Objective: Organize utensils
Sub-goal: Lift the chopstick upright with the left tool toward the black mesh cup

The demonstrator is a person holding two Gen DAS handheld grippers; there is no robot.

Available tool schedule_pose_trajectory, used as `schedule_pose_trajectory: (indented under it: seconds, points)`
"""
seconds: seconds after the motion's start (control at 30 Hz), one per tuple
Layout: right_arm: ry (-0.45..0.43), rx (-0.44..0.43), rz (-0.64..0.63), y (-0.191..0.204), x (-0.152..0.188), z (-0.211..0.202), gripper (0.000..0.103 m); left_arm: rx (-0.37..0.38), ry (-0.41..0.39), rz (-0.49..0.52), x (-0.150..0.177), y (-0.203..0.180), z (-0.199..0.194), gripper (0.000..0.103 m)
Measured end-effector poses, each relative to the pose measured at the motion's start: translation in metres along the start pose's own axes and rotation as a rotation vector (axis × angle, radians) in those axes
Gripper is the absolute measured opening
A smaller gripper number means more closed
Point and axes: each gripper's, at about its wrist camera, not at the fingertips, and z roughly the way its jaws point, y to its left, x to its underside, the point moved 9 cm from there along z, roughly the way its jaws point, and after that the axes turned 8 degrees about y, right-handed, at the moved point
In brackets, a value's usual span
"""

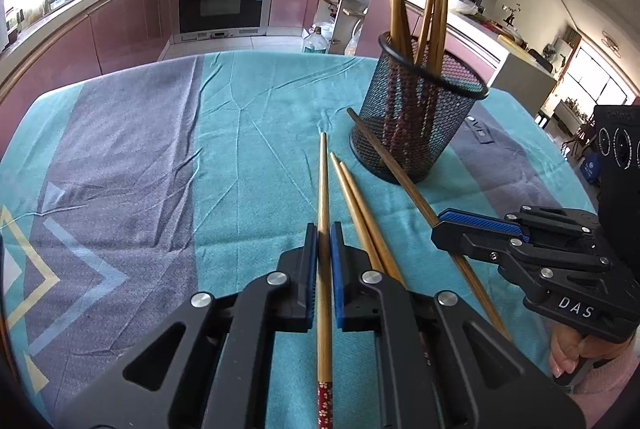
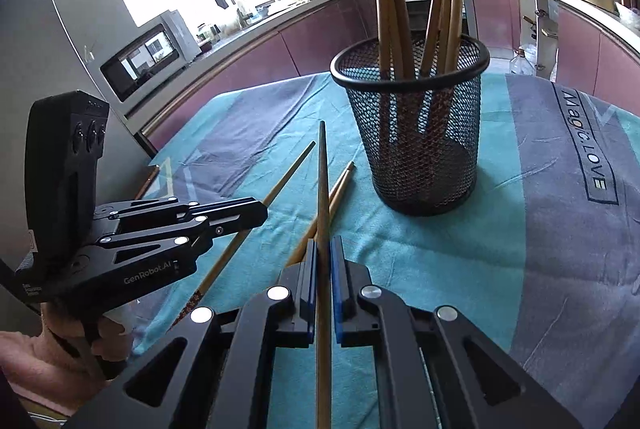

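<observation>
Gripping one chopstick each, both tongs sit low over the table's near edge. The left tongs (image 1: 324,229) pinch a pale chopstick (image 1: 323,189) between their blue pads, its thin tip running forward toward the far edge and its red patterned end trailing back under the tool. The right tongs (image 2: 324,245) pinch a darker chopstick (image 2: 322,181) the same way, tip aimed just left of the cup (image 2: 416,133). In the left view that dark stick slants from the cup's base back through the right tongs (image 1: 476,225). Two loose chopsticks (image 1: 360,213) lie side by side on the cloth (image 1: 140,149) between the two held ones, passing just under the left tool's right finger. The black mesh cup stands upright toward the table's far right, apart from both tongs, with about six chopsticks (image 1: 432,5) leaning inside in two bunches, thin ends up.
</observation>
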Motion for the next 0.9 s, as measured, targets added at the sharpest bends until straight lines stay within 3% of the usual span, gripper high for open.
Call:
schedule_pose_trajectory:
  seconds: [0.5, 0.9]
  points:
    - [-0.090, -0.023, -0.043, 0.012, -0.010, -0.029, 0.005, 0.034, -0.065, 0.016, -0.007, -0.006, -0.035, 0.007]
    - [-0.152, -0.027, -0.031, 0.008, -0.023, -0.050, 0.005, 0.120, -0.113, 0.013, -0.017, -0.013, -0.063, 0.007]
